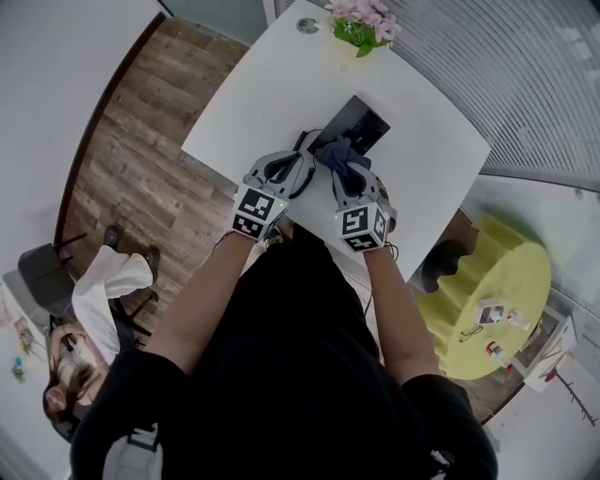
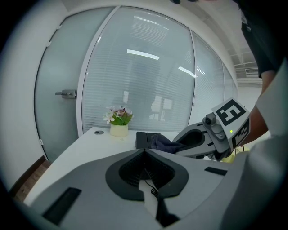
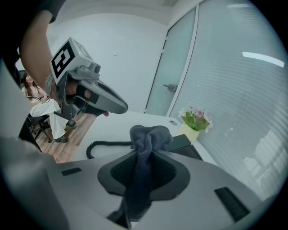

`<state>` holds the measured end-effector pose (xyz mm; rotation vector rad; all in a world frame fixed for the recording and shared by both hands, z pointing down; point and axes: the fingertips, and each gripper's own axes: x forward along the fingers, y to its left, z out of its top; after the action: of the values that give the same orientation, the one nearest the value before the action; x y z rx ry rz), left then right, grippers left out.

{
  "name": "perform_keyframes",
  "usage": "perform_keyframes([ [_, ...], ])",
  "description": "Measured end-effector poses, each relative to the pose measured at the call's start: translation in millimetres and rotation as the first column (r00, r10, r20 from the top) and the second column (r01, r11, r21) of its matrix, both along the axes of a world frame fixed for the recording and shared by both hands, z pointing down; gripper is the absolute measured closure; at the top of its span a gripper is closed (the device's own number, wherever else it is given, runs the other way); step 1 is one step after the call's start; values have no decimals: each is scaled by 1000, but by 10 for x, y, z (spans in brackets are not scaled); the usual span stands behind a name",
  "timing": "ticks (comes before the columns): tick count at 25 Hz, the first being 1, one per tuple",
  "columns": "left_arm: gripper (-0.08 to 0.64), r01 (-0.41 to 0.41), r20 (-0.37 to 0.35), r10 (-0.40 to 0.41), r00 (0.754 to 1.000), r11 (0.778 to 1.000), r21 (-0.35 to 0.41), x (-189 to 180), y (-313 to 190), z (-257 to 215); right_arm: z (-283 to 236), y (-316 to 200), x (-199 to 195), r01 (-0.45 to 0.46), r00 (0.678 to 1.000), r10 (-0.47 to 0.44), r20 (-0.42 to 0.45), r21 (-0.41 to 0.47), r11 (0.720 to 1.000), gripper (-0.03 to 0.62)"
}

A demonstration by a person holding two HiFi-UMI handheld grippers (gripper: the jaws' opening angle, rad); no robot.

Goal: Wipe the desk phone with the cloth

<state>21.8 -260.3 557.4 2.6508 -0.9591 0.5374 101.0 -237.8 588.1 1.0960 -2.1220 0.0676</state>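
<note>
Both forearms reach forward from the body, bare below dark sleeves, the left forearm (image 1: 197,305) and right forearm (image 1: 401,314) angling in so the tongs sit side by side, close together. The left tongs (image 2: 144,152) have their jaws together at the tips, with nothing gripped. The right tongs (image 3: 145,152) are clamped on a dark cloth (image 3: 148,134), which bunches above the jaws.

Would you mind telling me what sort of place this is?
Most likely an office or small meeting room: a white desk carrying a desk phone and potted flowers, a glass wall with blinds beside it, and a frosted glass door.
</note>
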Motion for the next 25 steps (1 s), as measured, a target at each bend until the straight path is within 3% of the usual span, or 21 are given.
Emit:
perform_keyframes([
  [5,549,-2,-11,2,1000,999,45,76,-177,-221,-387,-284,153,-31,999,31,-9,78,997,506],
  [12,549,4,-26,-2,1000,997,79,199,-432,-339,-549,-704,339,-31,998,38,-52,128,991,506],
  [25,549,16,-34,-14,999,998,59,353,-786,-161,-191,-1322,501,-1,995,11,-104,92,996,505],
])
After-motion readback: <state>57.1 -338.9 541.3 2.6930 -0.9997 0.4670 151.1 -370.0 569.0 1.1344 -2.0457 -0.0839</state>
